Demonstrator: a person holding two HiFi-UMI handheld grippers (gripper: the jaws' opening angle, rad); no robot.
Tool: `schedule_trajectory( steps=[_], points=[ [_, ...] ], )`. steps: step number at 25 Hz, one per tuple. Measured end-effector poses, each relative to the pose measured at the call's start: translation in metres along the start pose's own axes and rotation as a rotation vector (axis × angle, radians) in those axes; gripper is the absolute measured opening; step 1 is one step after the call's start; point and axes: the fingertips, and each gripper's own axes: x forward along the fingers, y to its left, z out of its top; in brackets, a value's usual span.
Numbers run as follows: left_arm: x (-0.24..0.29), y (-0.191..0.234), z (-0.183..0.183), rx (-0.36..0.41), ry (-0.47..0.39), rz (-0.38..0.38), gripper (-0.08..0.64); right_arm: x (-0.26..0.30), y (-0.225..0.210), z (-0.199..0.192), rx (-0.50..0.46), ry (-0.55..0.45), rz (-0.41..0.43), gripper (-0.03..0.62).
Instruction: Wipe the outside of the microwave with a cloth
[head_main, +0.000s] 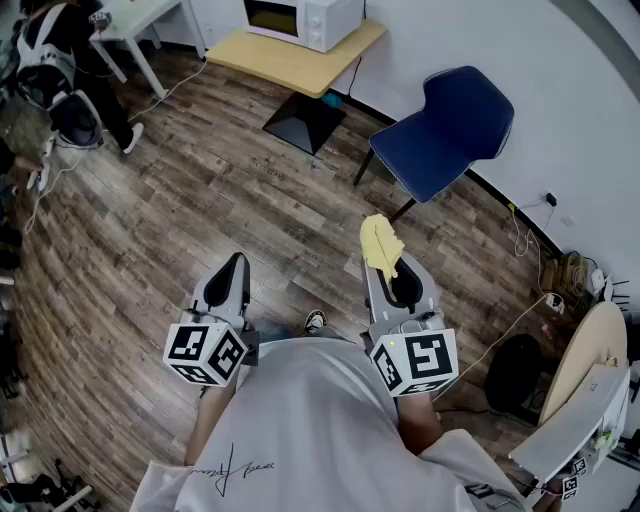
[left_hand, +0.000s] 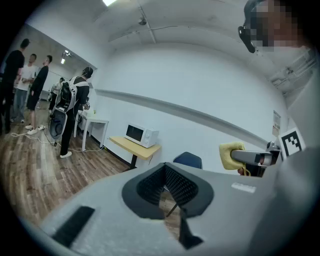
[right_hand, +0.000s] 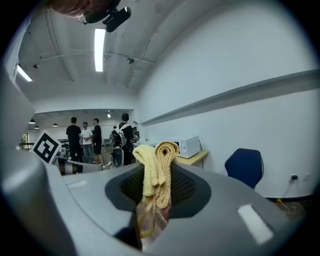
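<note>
A yellow cloth (head_main: 381, 246) is gripped between the closed fingers of the right gripper (head_main: 398, 283). It is folded over, and its thick end stands up past the fingertips. In the right gripper view a thinner, frayed part is seen hanging down between the pads (right_hand: 182, 187). No contact is made between the cloth and anything but this gripper.

The white microwave (head_main: 300, 18) is set on a light wooden table (head_main: 290, 62) against the white wall, well beyond both pairs of fingertips. From the right fingers it is placed ahead and to the left. A blue chair (head_main: 452, 122) is found between those fingers and the table, ahead and somewhat to the right of the fingertips.

The left gripper (head_main: 228, 285) is held beside the right one, well apart from the cloth. Its fingers are drawn together at the tips and nothing is held in them. Through the gap lower down between them only the wooden floor (head_main: 200, 200) is seen. In the left gripper view the microwave is framed above and to the left of the fingertips, and the cloth is seen off to their right.

Each gripper is backed by a marker cube (head_main: 205, 352). Both are carried over the floor by a person in a white T-shirt (head_main: 310, 430). Far to the left of the left fingers other people (left_hand: 30, 85) are seen standing.
</note>
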Motion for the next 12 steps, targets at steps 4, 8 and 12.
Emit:
schedule_trajectory(
  steps=[4,8,12],
  points=[
    [0.005,-0.004,0.0,0.008,0.002,-0.004,0.005,0.002,-0.011,-0.009,0.013,0.014,-0.011,0.112],
    [0.007,-0.001,0.001,0.012,0.006,0.011,0.005,0.007,-0.017,-0.016,0.064,0.031,-0.007,0.114],
    [0.019,0.009,0.001,0.034,0.016,0.032,0.005,0.022,-0.025,-0.021,0.073,0.051,-0.012,0.112]
  ],
)
